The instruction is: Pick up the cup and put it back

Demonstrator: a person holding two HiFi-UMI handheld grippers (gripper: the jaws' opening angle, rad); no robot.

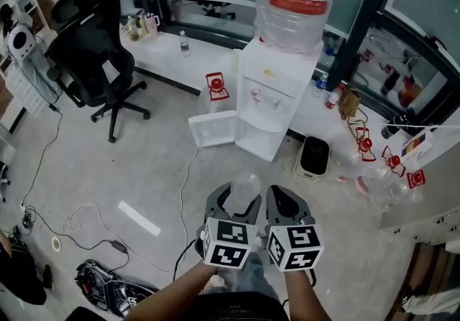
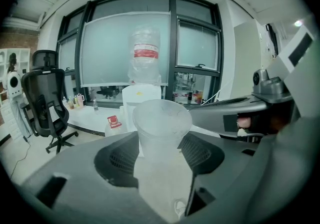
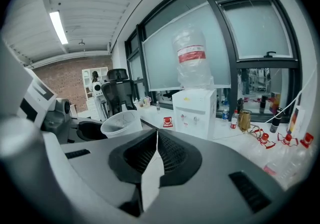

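In the head view, the person is holding both tools side by side, near and centre, over the grey floor (image 1: 144, 169). The left tool (image 1: 239, 202) is gripping a clear plastic cup (image 1: 244, 184), which is standing upright between its jaws, off the floor. The right tool (image 1: 287, 202) is sitting just to the right of it, jaws pressed together with nothing in them. Farther off, a white water dispenser (image 1: 267, 100) is standing with a large bottle (image 1: 298, 0) on top and its lower door hanging open to the left. A black bin (image 1: 314, 156) is sitting just right of the dispenser. A black office chair (image 1: 93, 61) is standing at the far left, and cables (image 1: 79, 219) are trailing across the floor at the near left. A low white surface (image 1: 165, 50) is running along the windows and carrying small bottles.

In the left gripper view, the cup (image 2: 161, 123) is filling the gap between the two dark pads, which are pressing on its sides, and its open rim is facing up. The dispenser is showing straight behind it, the chair far to the left.

In the right gripper view, the right tool's (image 3: 156, 140) pads are meeting in a thin line, clenched and empty. The cup (image 3: 121, 124) is showing to the left, held in the other tool
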